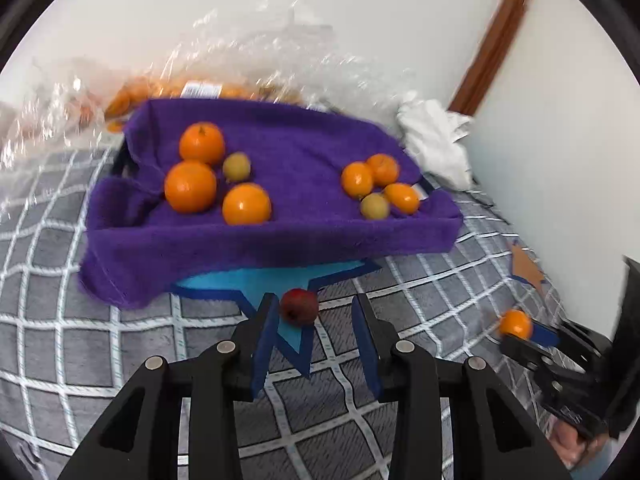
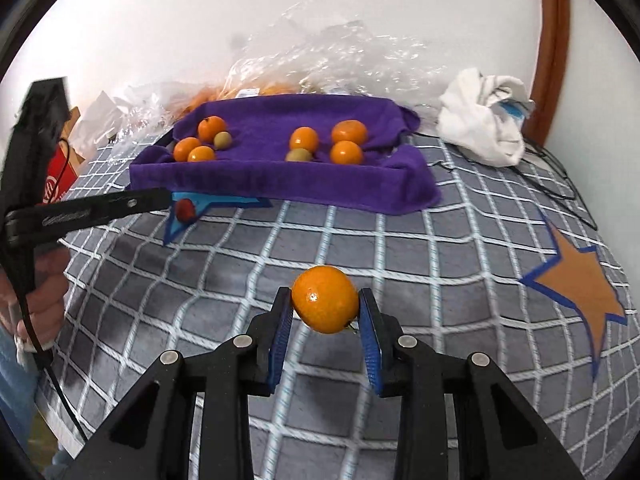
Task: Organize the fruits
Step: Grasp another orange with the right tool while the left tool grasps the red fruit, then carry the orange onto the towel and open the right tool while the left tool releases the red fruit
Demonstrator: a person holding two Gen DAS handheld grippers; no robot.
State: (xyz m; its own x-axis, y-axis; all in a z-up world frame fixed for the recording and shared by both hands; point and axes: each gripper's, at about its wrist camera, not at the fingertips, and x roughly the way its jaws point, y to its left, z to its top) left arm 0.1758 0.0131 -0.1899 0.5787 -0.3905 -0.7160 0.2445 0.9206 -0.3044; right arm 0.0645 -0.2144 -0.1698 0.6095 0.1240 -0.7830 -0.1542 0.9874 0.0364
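Observation:
My left gripper [image 1: 314, 312] is open over the blue star [image 1: 288, 280], with a small dark red fruit [image 1: 299, 306] lying between its fingers near the left one. My right gripper [image 2: 325, 308] is shut on an orange [image 2: 325, 299] and holds it above the checked cover. In the left wrist view that orange [image 1: 516, 323] shows at the right. A purple towel [image 1: 272, 224] carries two groups of oranges and greenish fruits, one group on the left [image 1: 190, 186] and one on the right [image 1: 358, 179]. An orange star [image 2: 580, 284] lies at the right.
A grey checked cover [image 2: 280, 248] spreads over the surface. Clear plastic bags [image 1: 224, 60] with more oranges lie behind the towel. A crumpled white cloth [image 2: 480, 120] sits at the back right by the wall. A red box [image 2: 60, 172] stands at the left.

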